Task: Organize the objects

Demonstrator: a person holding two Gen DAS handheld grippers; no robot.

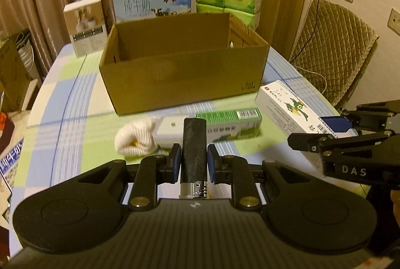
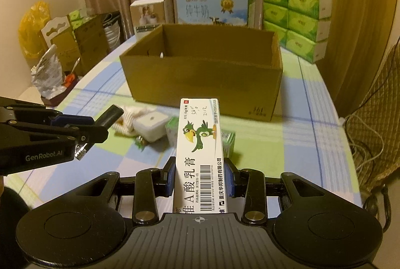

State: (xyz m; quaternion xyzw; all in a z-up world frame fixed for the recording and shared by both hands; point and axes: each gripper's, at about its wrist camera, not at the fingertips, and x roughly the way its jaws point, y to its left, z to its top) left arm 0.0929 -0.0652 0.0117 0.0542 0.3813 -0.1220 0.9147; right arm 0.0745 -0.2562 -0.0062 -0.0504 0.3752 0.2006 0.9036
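- Far left is just room clutter on the floor, nothing to do with the job. The checked tablecloth (image 1: 75, 104) is where it's all happening.
- Left gripper (image 1: 193, 164) is clamped on a black lighter (image 1: 194, 144). It's held lengthwise between the blue pads, metal head toward the camera, and looks lifted off the cloth.
- On the table just past it: a white knitted sock (image 1: 136, 139) touching a white charger block (image 1: 168, 130), with a green carton (image 1: 228, 124) right beside that. All three are loose and sit just in front of the box.
- Dead centre is the open cardboard box (image 1: 185, 69). From these angles I can only make out one small pale thing inside, can't tell what.
- Right gripper (image 2: 200, 179) is squeezed shut on a white ointment box (image 2: 198, 144) with a green bird on it, pinched at the near end so most of it sticks out forward.
- My take on the step: both hands are loaded, so it's carry-and-drop into the box. I'd go one hand at a time so the grippers don't bump, get right over the near wall before opening, and lower in rather than tossing.
- The long ointment box could catch the rim, so tip its nose down. The lighter's round, so release it low or it'll roll.
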